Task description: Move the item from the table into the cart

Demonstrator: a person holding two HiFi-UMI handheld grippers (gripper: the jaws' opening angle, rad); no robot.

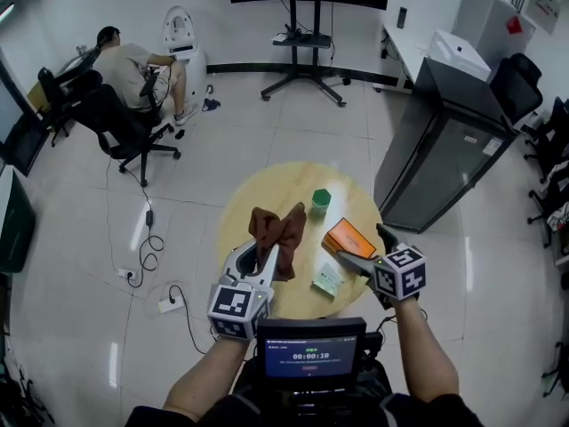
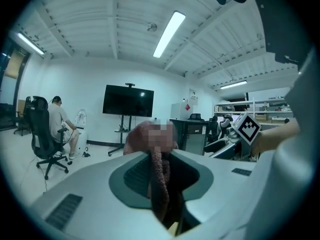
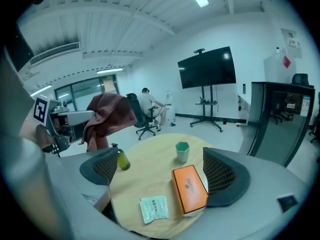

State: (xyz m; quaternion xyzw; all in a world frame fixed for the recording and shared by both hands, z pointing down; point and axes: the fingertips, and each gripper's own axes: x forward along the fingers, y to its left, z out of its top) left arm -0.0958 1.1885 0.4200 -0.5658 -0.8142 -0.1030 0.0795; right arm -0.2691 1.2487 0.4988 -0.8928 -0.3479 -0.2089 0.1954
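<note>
Left claw is nearly closed, pinching the brown cloth; the cloth hangs down lengthwise above the desk. Right claw is spread wide, holding nothing.

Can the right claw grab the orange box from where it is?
Probably yes. The right claw is open and empty, the orange box lies on the table just ahead of it, and nothing sits in between.
</note>
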